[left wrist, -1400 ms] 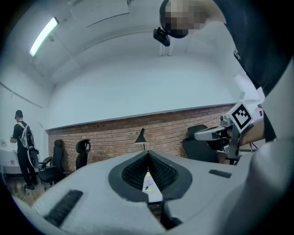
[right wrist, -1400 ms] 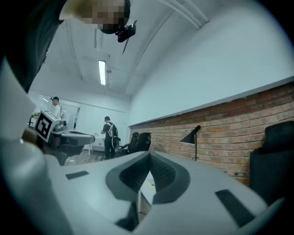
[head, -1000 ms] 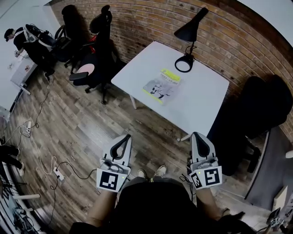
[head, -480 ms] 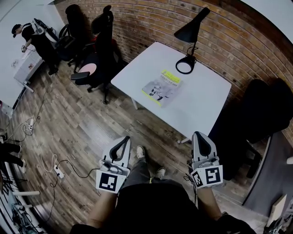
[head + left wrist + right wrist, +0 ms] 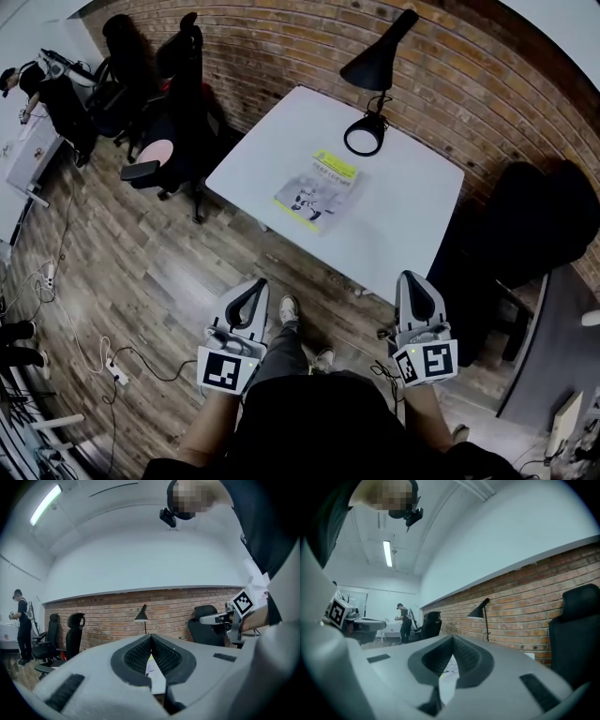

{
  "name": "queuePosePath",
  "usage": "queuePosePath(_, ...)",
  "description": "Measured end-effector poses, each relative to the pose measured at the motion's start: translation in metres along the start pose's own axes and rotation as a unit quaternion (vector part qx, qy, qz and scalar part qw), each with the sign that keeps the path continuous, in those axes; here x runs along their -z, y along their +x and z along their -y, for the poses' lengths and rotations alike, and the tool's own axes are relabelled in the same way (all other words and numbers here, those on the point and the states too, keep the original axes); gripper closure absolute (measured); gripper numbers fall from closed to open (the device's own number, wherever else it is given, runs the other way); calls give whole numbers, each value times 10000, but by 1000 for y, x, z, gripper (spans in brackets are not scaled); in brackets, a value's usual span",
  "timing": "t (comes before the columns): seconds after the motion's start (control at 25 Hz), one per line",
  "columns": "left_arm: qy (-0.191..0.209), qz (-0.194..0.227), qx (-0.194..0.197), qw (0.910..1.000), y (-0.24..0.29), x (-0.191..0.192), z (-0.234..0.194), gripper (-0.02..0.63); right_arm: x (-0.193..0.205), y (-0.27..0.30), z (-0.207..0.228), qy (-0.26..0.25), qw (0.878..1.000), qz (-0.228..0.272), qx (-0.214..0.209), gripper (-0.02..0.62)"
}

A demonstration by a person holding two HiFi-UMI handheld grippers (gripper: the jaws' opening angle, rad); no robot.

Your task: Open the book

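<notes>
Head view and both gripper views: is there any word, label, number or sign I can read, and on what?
No text can be read.
Book on the table: print on the cover's yellow band, too small to read.
Marker cubes: black-and-white square patterns only, no words.

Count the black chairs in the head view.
3: one chair and another by the brick wall, left of the table; a third right of it. More may be hidden.

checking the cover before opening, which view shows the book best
The head view: the book lies whole and closed on the white table. Both gripper views catch only a sliver of it between their jaws.
</notes>
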State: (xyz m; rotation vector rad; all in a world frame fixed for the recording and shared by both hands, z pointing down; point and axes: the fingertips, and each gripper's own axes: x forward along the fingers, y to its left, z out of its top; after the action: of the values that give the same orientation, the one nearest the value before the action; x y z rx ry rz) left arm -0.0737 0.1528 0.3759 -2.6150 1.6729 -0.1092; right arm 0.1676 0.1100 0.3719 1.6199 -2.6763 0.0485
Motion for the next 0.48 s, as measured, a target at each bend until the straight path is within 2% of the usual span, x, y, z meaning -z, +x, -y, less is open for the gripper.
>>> queuePosePath(0.48,-359,129,362,9986,86,10,-85,586,-18,119,-10,-321,9994,-121,60,583)
